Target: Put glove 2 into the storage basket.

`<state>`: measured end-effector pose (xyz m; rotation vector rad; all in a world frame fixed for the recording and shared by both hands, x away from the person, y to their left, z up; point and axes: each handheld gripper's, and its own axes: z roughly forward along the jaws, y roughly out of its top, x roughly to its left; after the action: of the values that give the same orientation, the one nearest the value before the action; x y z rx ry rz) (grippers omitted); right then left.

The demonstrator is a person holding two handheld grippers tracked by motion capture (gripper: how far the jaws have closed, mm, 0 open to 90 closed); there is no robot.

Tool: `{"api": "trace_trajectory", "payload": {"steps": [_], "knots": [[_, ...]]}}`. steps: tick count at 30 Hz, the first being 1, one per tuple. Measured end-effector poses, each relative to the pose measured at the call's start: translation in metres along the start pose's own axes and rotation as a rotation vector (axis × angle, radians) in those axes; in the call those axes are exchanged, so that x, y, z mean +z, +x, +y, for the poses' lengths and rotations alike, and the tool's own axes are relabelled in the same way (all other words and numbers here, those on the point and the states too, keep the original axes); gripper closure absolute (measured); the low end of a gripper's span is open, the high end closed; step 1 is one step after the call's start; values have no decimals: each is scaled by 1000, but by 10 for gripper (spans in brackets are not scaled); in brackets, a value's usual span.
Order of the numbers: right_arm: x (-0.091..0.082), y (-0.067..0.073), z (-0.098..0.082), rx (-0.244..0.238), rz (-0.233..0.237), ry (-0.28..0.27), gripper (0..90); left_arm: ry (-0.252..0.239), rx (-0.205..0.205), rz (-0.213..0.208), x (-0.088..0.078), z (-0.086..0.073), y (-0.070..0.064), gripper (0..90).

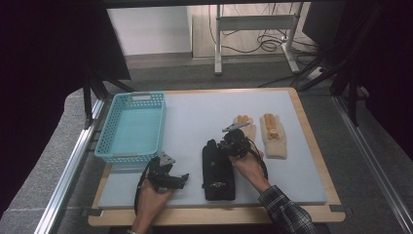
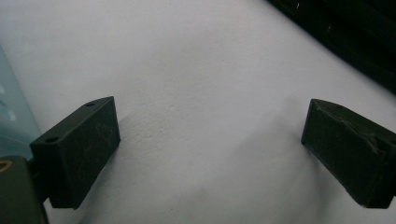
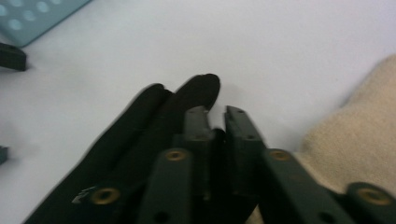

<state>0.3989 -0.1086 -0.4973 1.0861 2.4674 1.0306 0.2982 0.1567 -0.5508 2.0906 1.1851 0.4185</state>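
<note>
On the big grey table sits a blue basket at the left side. Two tan gloves lie flat at the right side, just beside each other. A black glove lies in the middle, near the front edge. The right gripper has its jaws nearly pressed together, pinching a fold of the black glove by its fingers. The left gripper rests near the basket with its jaws spread wide over bare table.

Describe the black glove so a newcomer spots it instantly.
On the grey mat, right of the turquoise plastic basket, lies the black fabric glove, fingers pointing away. The right tool sits at its fingertips. Its neighbours, two beige knit gloves, are pale.
</note>
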Motion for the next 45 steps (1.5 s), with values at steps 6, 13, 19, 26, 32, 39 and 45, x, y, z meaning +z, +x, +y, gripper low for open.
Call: {"api": "trace_trajectory", "payload": {"steps": [6,13,19,26,32,39,45], "knots": [[-22,-3,-10,-22,56,-33,562,0,-5,-1,0,0,0,47],[-56,-6,-45,-67,69,-38,543,-6,-5,-5,-2,0,1,56],[-64,-6,-71,-77,114,1,828,3,2,-7,-9,-7,0,67],[-59,4,-101,-112,197,40,884,8,-7,19,-19,-18,5,42],[-49,21,-94,-152,227,43,884,5,-4,20,-24,-25,16,40],[-31,44,-82,-177,259,32,881,-7,11,1,-26,-28,21,42],[-17,56,-70,-189,259,26,873,-7,8,-2,-25,-28,21,37]]}}
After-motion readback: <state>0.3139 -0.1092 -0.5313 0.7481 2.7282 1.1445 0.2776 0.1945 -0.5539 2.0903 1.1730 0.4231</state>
